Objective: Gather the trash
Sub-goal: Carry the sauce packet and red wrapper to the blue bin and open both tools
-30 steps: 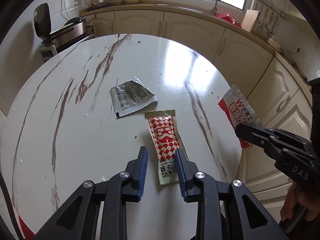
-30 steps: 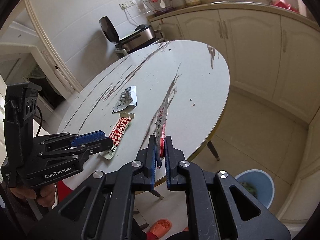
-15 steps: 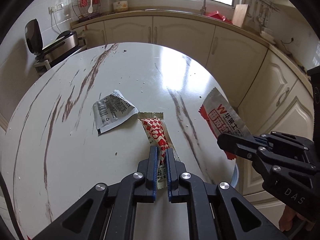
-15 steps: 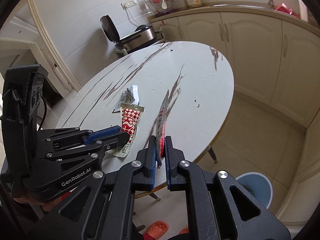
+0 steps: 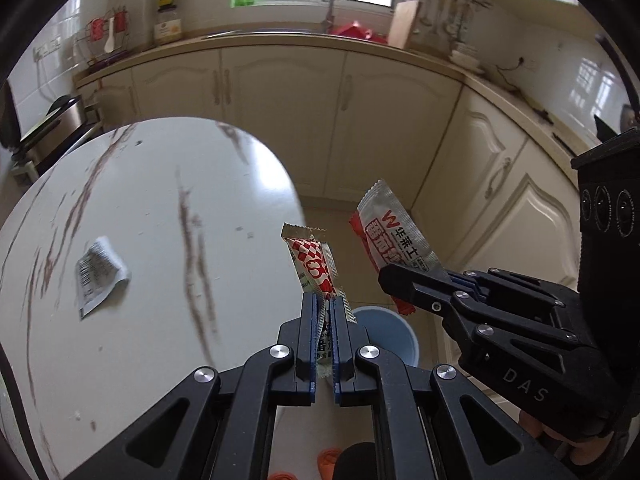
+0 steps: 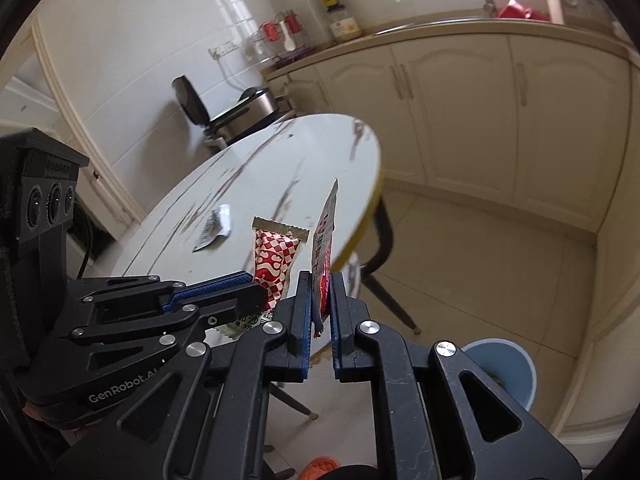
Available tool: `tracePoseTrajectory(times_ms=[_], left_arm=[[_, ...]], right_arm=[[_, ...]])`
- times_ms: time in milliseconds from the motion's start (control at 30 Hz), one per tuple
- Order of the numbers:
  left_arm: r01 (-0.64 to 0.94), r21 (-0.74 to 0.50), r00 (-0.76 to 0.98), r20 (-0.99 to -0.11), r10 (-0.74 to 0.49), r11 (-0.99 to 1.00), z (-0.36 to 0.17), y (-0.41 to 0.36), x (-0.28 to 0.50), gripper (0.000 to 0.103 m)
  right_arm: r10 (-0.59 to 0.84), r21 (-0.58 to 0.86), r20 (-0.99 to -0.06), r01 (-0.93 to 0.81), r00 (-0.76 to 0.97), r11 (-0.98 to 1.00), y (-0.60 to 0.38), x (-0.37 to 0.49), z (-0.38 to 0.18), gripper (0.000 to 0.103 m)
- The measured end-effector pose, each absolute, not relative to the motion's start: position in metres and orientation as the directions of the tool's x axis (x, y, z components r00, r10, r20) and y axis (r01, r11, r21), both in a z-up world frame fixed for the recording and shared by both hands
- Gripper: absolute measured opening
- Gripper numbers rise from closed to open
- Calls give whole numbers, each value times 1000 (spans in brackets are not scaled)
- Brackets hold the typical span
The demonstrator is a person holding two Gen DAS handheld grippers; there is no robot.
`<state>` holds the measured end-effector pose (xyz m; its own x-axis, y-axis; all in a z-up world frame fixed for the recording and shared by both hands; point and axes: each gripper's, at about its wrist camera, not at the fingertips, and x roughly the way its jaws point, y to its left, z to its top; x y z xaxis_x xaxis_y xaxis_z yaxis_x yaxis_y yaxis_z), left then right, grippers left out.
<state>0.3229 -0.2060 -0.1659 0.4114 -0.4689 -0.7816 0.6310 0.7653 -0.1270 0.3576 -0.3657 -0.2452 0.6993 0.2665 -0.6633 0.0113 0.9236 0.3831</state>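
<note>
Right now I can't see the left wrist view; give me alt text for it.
The left gripper fingers pinch a red-checked sachet above a blue bin. Beside it, the right gripper holds a silver-red packet; a grey wrapper lies on the table.

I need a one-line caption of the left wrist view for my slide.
Left gripper lifts checkered sachet off the table; right gripper holds a second sachet above the bin.

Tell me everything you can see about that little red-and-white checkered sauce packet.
The red-and-white checkered sauce packet is a slim, glossy sachet with crimped, serrated ends and printed text low down. It stands nearly upright in the air, off the white marble-look table, its lower end pinched in the shut left gripper. Nothing else touches it.
</note>
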Motion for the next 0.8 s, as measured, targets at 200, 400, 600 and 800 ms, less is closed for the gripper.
tracePoseTrajectory(times_ms=[200,400,600,800], left_arm=[[737,-91,329,-817,-473,670,-192,-289,318,2],[782,-82,248,-869,-429,618,-237,-346,332,2],[803,-50,210,-909,-359,594,-279,-389,347,6],[790,-4,247,-913,-325,613,-292,-407,347,51]], right_arm=[[147,372,-736,213,661,904,-441,332,-288,9],[89,357,-804,358,588,863,-486,321,-346,29],[46,346,-842,472,538,811,-514,304,-378,35],[40,354,-845,502,533,789,-525,293,-385,41]])
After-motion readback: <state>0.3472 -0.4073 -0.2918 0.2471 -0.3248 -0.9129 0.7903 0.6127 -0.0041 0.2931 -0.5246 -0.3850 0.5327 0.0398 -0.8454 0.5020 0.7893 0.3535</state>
